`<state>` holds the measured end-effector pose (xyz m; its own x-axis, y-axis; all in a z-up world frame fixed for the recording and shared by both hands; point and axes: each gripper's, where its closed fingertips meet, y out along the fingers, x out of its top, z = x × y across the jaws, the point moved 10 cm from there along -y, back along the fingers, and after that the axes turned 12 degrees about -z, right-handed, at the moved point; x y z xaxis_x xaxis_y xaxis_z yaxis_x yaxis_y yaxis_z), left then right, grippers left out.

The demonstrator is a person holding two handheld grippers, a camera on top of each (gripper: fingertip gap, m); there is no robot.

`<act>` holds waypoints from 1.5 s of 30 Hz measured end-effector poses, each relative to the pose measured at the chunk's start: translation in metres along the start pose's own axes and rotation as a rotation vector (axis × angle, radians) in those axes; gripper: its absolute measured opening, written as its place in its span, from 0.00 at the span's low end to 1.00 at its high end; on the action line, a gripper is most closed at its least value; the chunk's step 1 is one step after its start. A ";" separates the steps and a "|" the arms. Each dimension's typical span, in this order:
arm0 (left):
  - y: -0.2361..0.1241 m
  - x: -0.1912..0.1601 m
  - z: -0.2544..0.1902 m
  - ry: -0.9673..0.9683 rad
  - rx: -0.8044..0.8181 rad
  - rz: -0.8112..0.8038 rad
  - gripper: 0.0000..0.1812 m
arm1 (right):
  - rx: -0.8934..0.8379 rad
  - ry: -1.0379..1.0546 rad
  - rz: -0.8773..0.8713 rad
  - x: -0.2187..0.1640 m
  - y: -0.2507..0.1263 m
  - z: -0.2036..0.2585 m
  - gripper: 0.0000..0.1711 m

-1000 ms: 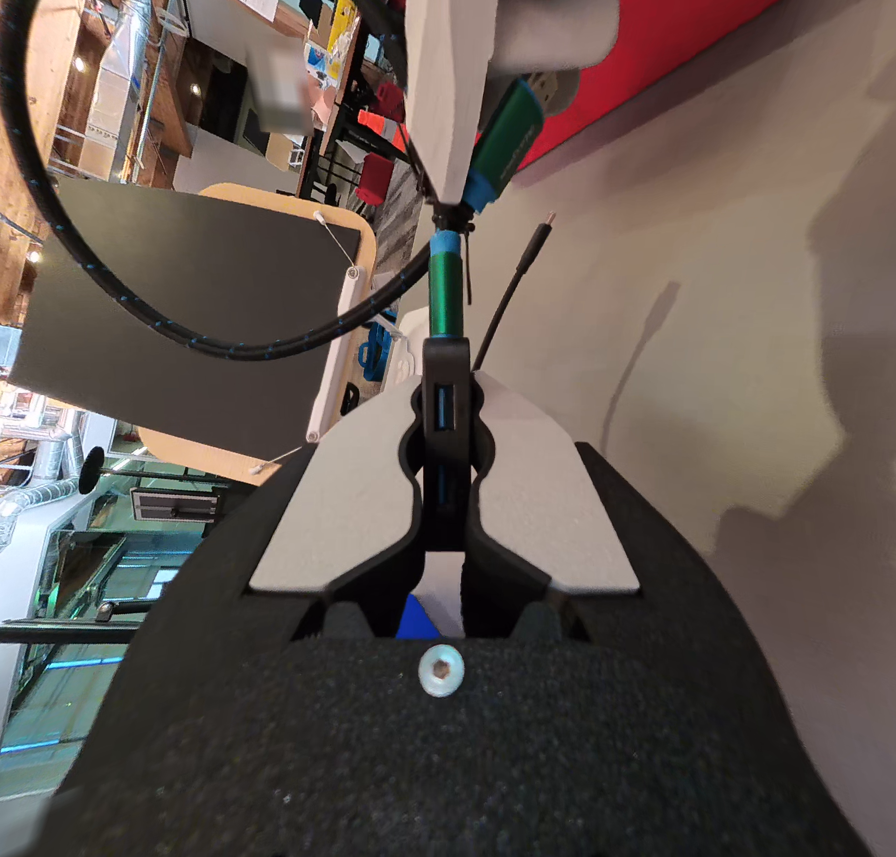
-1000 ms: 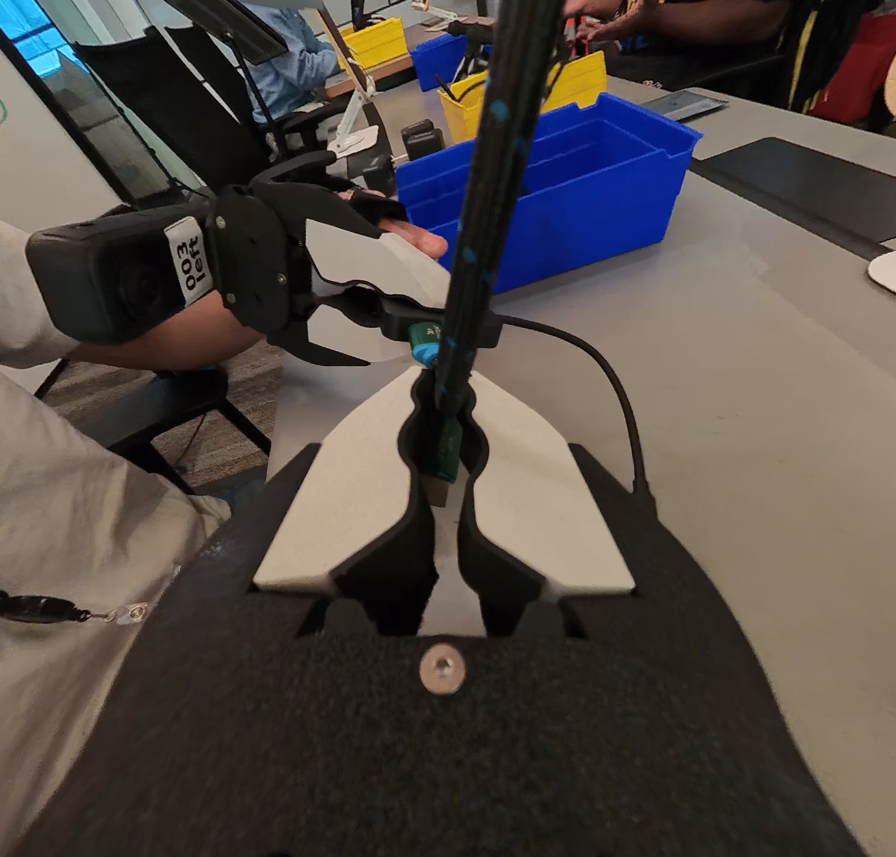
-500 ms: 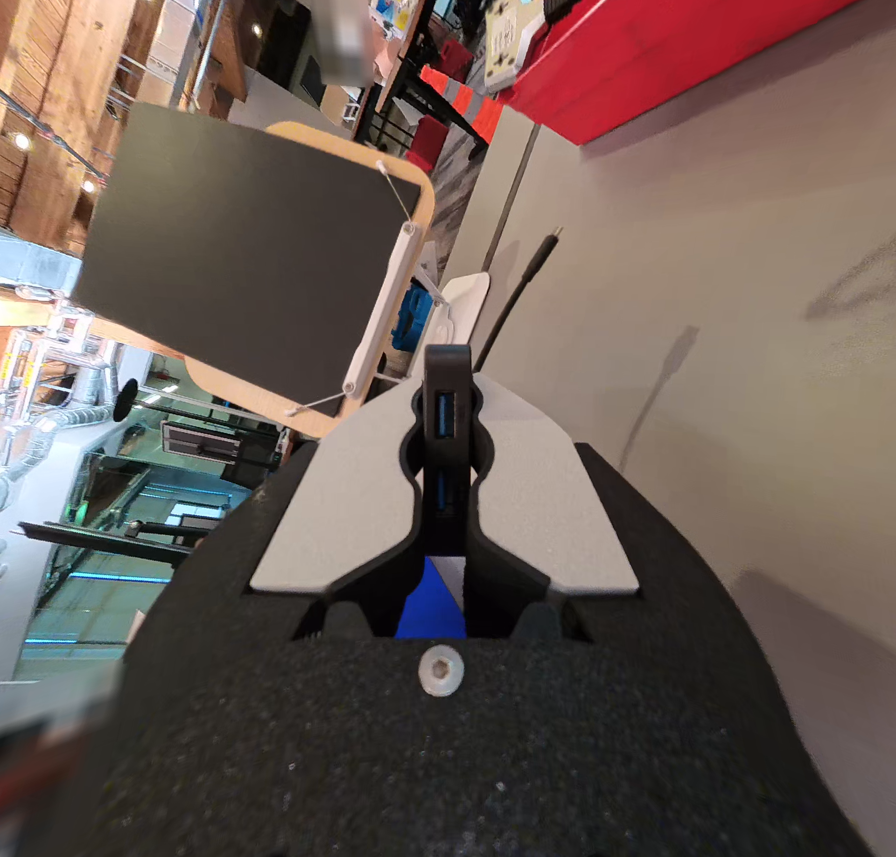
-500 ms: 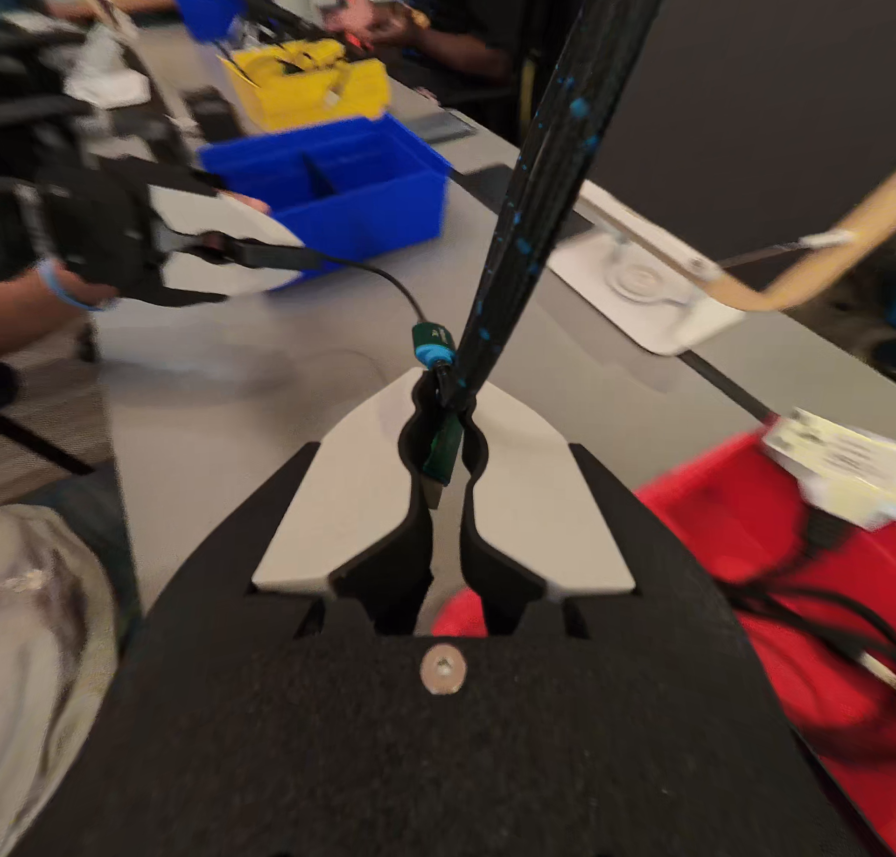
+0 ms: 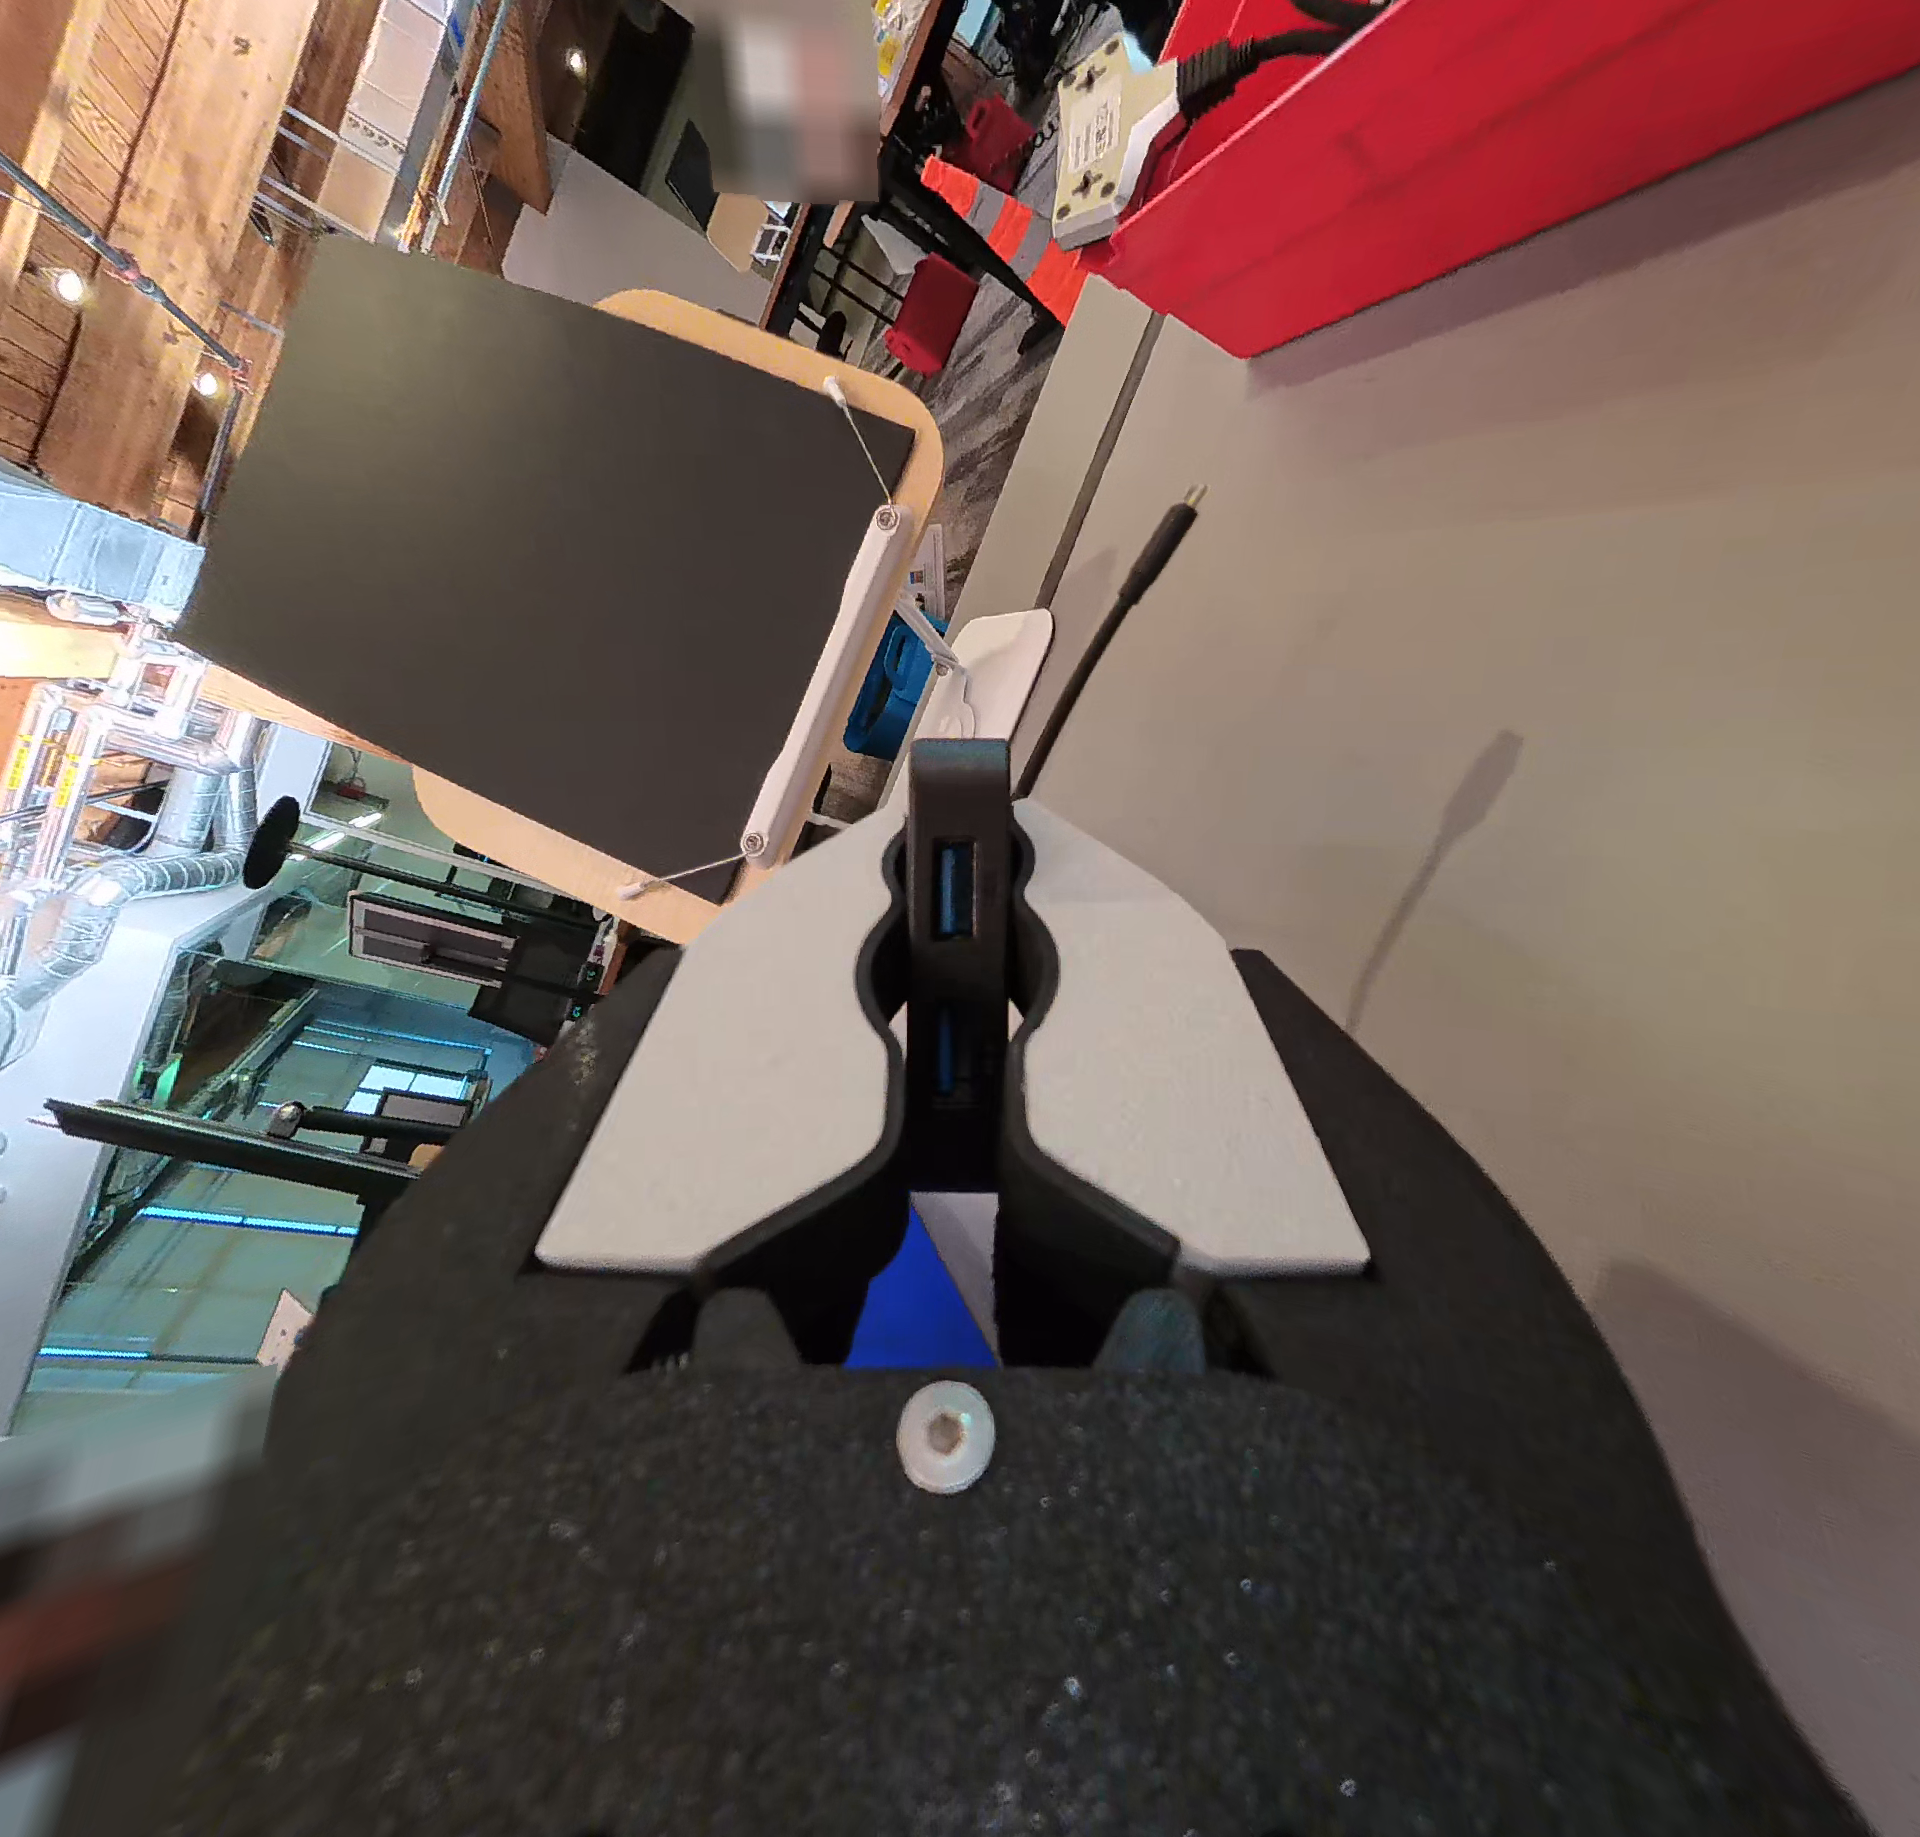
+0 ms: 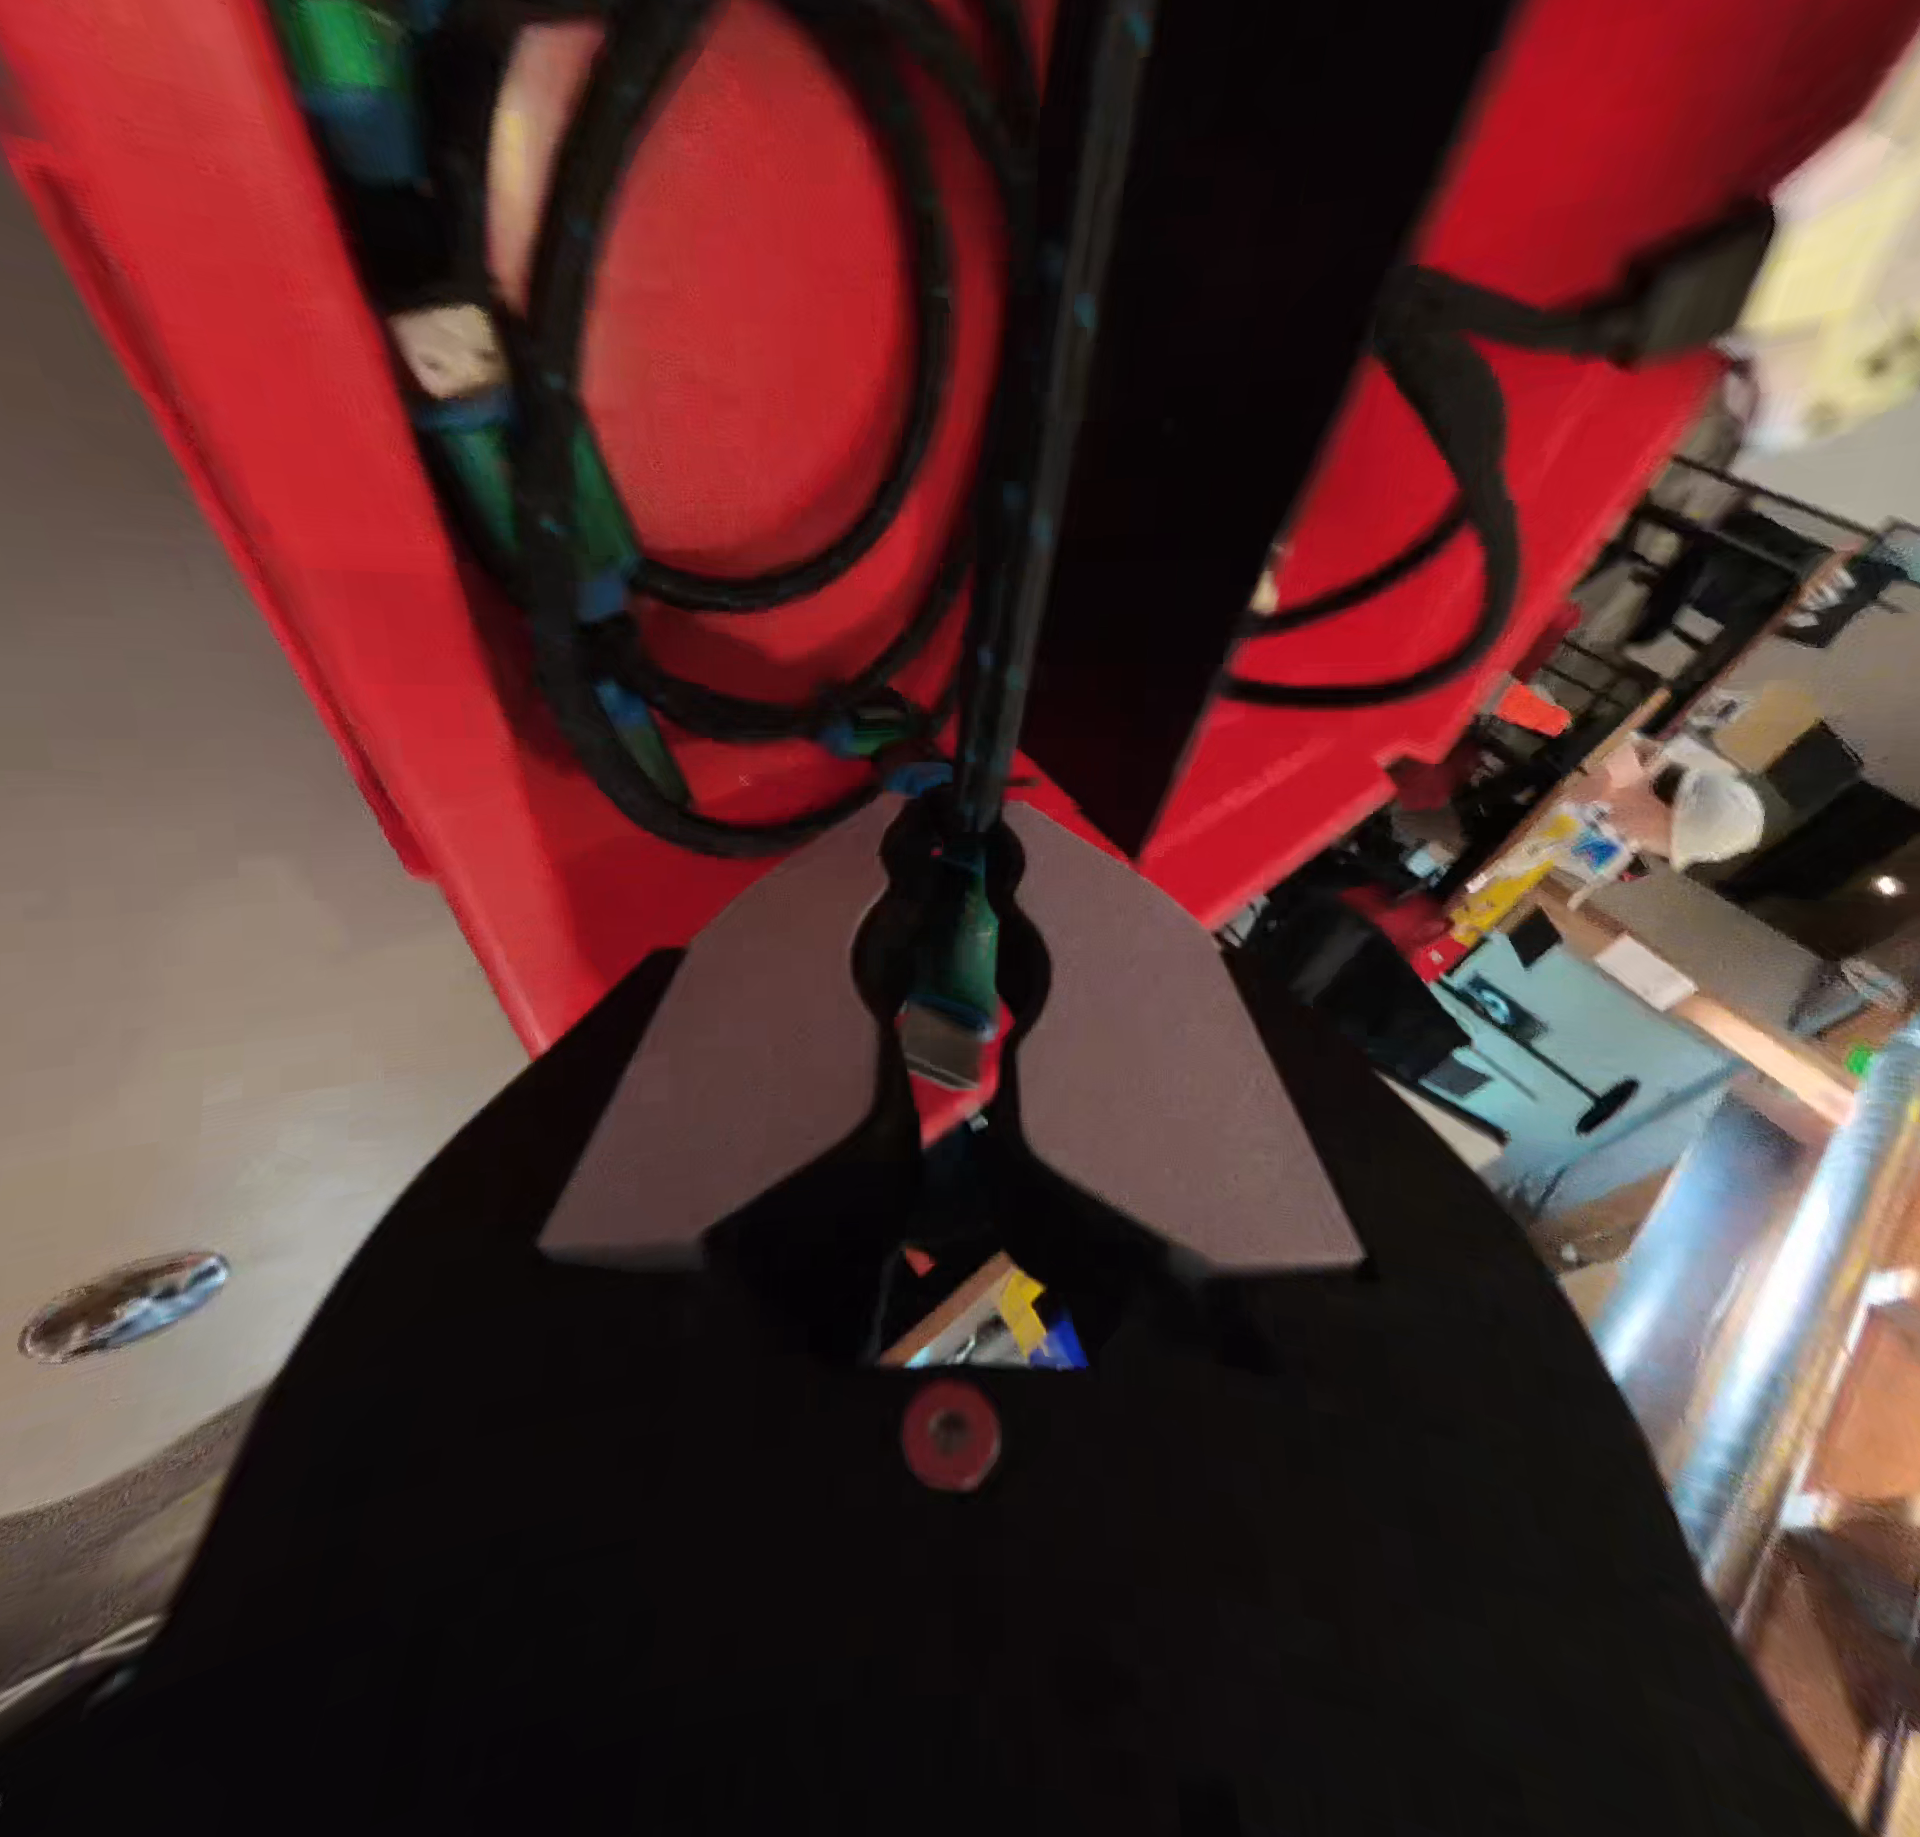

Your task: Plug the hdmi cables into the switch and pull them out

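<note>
Currently: left gripper (image 5: pixel 956 914) pinching a black switch (image 5: pixel 958 930), held edge-on between the two pale fingers (image 5: pixel 764 1049). Switch seated in the notches near the fingertips, top end poking just past the tips, lower end reaching back toward the gripper body. Two blue ports (image 5: pixel 956 888) on its narrow face, turned to the camera, one above the other; nothing plugged into either. Thin black cable (image 5: pixel 1117 634) leaving from behind the switch, lying out along the grey table (image 5: pixel 1558 748), bare metal plug at its far end. Red bin (image 5: pixel 1455 156) farther off on the table, well apart from the switch.

Right gripper (image 6: pixel 951 914) clamped on a green HDMI plug (image 6: pixel 961 956), sitting tilted between the fingers (image 6: pixel 1153 1049) in the notched gap. Metal tip (image 6: pixel 940 1044) pointing back toward the camera, inside the jaws. Braided black cable (image 6: pixel 1003 540) running forward out past the fingertips, up across the frame. Plug hanging over the red bin (image 6: pixel 260 385); more coiled braided cables (image 6: pixel 727 592) with green plugs lying in the bin below. Right view blurred; fine detail not readable.
</note>
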<state>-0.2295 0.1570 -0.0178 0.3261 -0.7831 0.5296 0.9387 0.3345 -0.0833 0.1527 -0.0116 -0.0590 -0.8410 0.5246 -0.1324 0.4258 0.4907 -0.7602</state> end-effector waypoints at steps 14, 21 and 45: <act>-0.007 -0.003 0.003 -0.083 -0.019 -0.039 0.07 | 0.069 0.692 -0.457 0.001 -0.071 -0.022 0.36; -0.018 -0.002 0.011 -0.248 -0.095 -0.170 0.07 | 0.272 0.749 -1.276 0.131 -0.079 -0.009 0.30; 0.008 -0.020 0.021 -1.484 -0.428 -0.769 0.07 | 0.820 1.013 -1.888 0.257 -0.059 -0.018 0.09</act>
<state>-0.2305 0.1862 -0.0118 -0.3186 0.5123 0.7975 0.8586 -0.2004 0.4718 -0.0825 0.1063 -0.0367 0.5004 0.1607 0.8507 -0.7714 0.5289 0.3538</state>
